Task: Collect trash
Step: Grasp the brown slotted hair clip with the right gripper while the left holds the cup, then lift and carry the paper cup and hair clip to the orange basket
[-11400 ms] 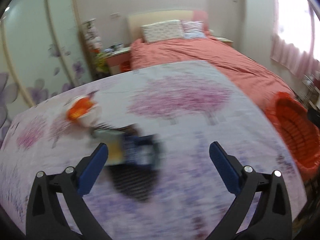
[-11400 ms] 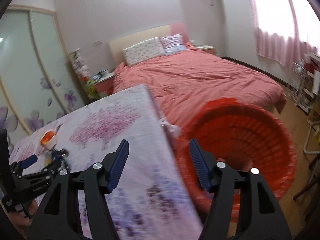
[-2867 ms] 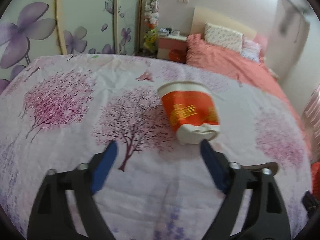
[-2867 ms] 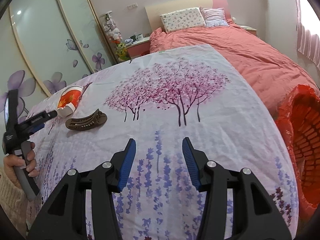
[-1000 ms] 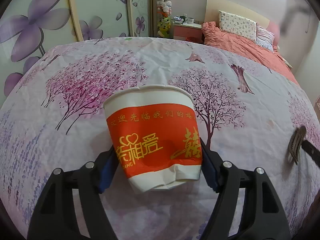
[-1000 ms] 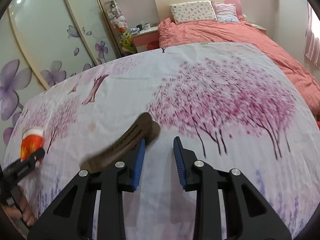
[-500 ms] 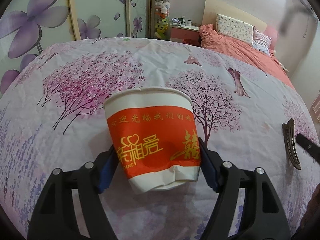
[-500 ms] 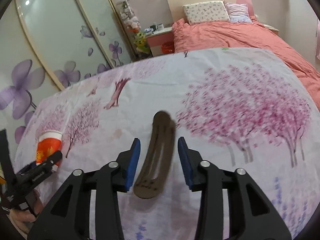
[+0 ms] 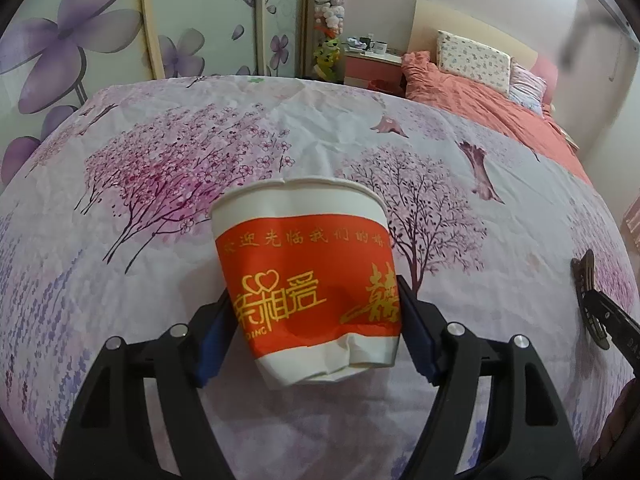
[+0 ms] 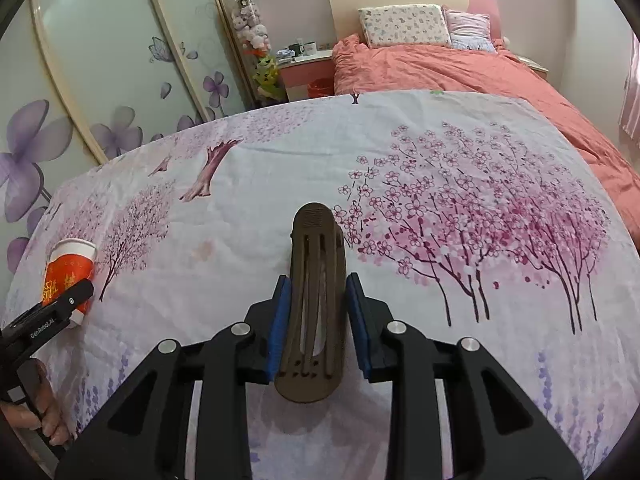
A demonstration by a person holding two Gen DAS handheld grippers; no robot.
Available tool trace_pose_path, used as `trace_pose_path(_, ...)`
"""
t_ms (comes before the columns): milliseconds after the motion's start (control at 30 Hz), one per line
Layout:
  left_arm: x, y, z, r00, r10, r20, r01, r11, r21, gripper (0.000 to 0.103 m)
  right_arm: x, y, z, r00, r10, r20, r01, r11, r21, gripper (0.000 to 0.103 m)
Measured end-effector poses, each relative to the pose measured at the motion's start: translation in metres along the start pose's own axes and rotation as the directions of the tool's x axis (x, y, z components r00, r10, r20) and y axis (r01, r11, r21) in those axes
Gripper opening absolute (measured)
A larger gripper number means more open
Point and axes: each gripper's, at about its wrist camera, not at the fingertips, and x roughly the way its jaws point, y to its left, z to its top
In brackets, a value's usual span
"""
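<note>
On the left, the left gripper [image 9: 316,330] is clamped on a dented red-and-white paper cup [image 9: 306,276], its blue pads pressing both sides near the crushed base while the cup lies on the flowered bedsheet [image 9: 168,152]. To the right, the right gripper [image 10: 318,322] straddles a brown hair clip [image 10: 314,300] lying lengthwise between its fingers; the jaws are closing on it, with a thin gap apparently left at each pad, so it looks not yet gripped.

The step in hand looks like the pick-up of two pieces of trash at once. Next, the right jaws probably need to finish closing, then both hands lift and carry to a bin, which neither view shows.

The sheet is open all round both items. The far edge meets flowered wardrobe doors [image 10: 100,60] on the left and a pink bed [image 10: 460,64] far right; the cup sits close to the sheet's left edge.
</note>
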Motion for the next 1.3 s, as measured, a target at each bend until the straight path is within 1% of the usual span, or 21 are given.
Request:
trace_pose_path(167, 0.003, -0.003, 0.002, 1.0, 0.011, -0.001, -0.011, 1.0, -0.002, 0.074, 0.004, 0.001, 0.004, 1.0, 0.007, 0.001, -0.007, 1.0, 0.006, 0.042)
trace_pose_path(267, 0.005, -0.004, 0.003, 1.0, 0.015, -0.002, -0.015, 1.0, -0.01, 0.075, 0.007, 0.001, 0.006, 1.0, 0.005, 0.002, -0.005, 1.0, 0.01, 0.042)
trace_pose_path(333, 0.005, -0.004, 0.005, 1.0, 0.015, 0.0, -0.015, 1.0, -0.013, 0.075, 0.006, 0.0, 0.007, 1.0, 0.012, 0.003, -0.012, 1.0, 0.018, 0.042)
trace_pose_path(400, 0.006, -0.005, 0.007, 1.0, 0.01, 0.002, -0.01, 1.0, -0.014, 0.074, 0.006, -0.003, 0.006, 1.0, 0.009, 0.004, -0.009, 1.0, 0.024, 0.038)
trace_pose_path(633, 0.009, -0.008, 0.009, 1.0, -0.002, 0.002, 0.002, 1.0, -0.015, 0.074, 0.007, 0.003, 0.007, 1.0, -0.026, -0.002, 0.026, 1.0, -0.005, 0.039)
trace_pose_path(667, 0.009, -0.009, 0.009, 1.0, -0.005, 0.002, 0.005, 1.0, -0.014, 0.073, 0.008, 0.003, 0.008, 1.0, -0.027, -0.002, 0.027, 1.0, -0.004, 0.038)
trace_pose_path(700, 0.009, -0.01, 0.01, 1.0, -0.004, 0.002, 0.005, 1.0, -0.013, 0.073, 0.008, 0.002, 0.008, 1.0, -0.03, -0.002, 0.03, 1.0, 0.0, 0.032)
trace_pose_path(733, 0.009, -0.011, 0.01, 1.0, -0.005, 0.003, 0.005, 1.0, -0.012, 0.073, 0.008, 0.0, 0.008, 0.999, -0.035, -0.001, 0.035, 0.999, 0.005, 0.03)
trace_pose_path(800, 0.009, -0.011, 0.009, 1.0, -0.008, 0.005, 0.008, 1.0, -0.01, 0.072, 0.007, -0.004, 0.007, 1.0, -0.016, -0.001, 0.016, 1.0, 0.004, 0.029)
trace_pose_path(1033, -0.002, -0.022, 0.001, 0.999, -0.028, 0.026, 0.027, 0.999, 0.018, 0.072, -0.014, -0.019, -0.009, 1.0, 0.007, 0.016, -0.007, 1.0, 0.006, 0.029)
trace_pose_path(1167, -0.013, -0.037, -0.005, 0.998, -0.04, 0.039, 0.038, 0.998, 0.053, 0.072, -0.031, -0.032, -0.015, 0.999, 0.009, 0.036, -0.01, 1.0, 0.024, 0.029)
trace_pose_path(1300, -0.026, -0.054, -0.01, 0.997, -0.067, 0.048, 0.063, 0.995, 0.079, 0.072, -0.05, -0.048, -0.017, 0.998, 0.005, 0.062, -0.008, 0.999, 0.044, 0.028)
